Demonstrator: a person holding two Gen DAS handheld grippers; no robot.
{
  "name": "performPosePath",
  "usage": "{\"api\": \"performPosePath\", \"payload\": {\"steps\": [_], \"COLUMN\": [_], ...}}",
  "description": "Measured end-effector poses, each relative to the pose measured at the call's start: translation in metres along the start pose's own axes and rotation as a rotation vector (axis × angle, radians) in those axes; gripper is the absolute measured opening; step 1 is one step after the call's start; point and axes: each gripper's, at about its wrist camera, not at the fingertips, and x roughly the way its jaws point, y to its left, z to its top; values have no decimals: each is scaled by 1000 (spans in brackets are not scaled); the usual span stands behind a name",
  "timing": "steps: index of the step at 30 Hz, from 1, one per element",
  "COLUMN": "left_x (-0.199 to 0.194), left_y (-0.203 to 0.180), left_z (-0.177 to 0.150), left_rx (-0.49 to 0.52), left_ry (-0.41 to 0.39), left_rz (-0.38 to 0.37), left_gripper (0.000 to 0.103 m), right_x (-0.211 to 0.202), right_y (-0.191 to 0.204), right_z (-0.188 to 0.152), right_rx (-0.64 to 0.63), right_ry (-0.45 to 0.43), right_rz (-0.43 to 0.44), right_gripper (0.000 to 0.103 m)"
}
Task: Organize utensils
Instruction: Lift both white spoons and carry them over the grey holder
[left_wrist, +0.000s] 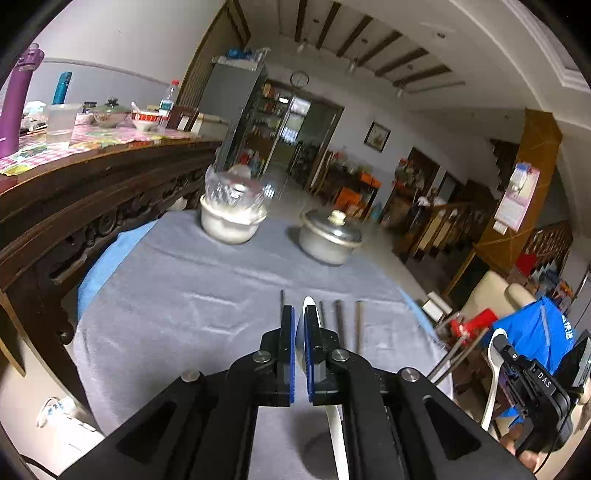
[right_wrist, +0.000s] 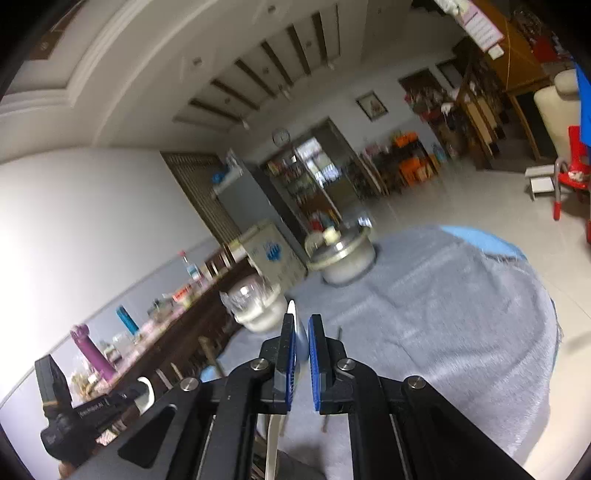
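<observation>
Holding a white spoon (left_wrist: 309, 314) in my clenched left hand-held gripper (left_wrist: 299, 325), another spoon (right_wrist: 295, 332) in the right (right_wrist: 301, 332); both point lengthwise toward the pots (left_wrist: 229, 225) far across the desk (left_wrist: 184, 295); left sits nearer.

Two grippers: left gripper (left_wrist: 299, 321) and right gripper (right_wrist: 302, 326), each closed on one white spoon – two spoons in all, left spoon (left_wrist: 340, 435), right spoon (right_wrist: 272, 439)

Chopsticks lying on the grey cloth (left_wrist: 177, 295): four dark sticks visible in the left wrist view, first (left_wrist: 282, 297), second (left_wrist: 322, 314), third (left_wrist: 339, 321), fourth (left_wrist: 358, 325)

Pots on the cloth: two – one white pot topped with clear glassware (left_wrist: 231, 218), one metal pot with lid and pale knob (left_wrist: 328, 236)

Cloths: one grey, one blue layer (left_wrist: 107, 266) beneath it

Table: one round (right_wrist: 480, 236)

Wooden sideboard: one (left_wrist: 92, 184)
</observation>
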Motion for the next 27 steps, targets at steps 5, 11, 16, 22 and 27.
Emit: {"api": "performPosePath", "payload": {"steps": [5, 11, 16, 22, 27], "left_x": [-13, -28, -36, -37, -31], "left_y": [-12, -29, -40, -53, -58], "left_z": [-6, -7, -10, -18, -29], "left_rx": [3, 53, 104, 152, 183], "left_ry": [-75, -174, -246, -347, -430], "left_rz": [-9, 16, 32, 15, -10], "left_gripper": [4, 4, 4, 4, 4], "right_x": [-10, -6, 5, 8, 10], "right_y": [29, 67, 85, 87, 88], "right_z": [-7, -23, -39, -55, -64], "right_rx": [-85, -221, -303, -327, -346], "right_ry": [-91, -143, -160, -229, -276], "right_rz": [0, 7, 23, 41, 35], "right_gripper": [8, 8, 8, 8, 8]}}
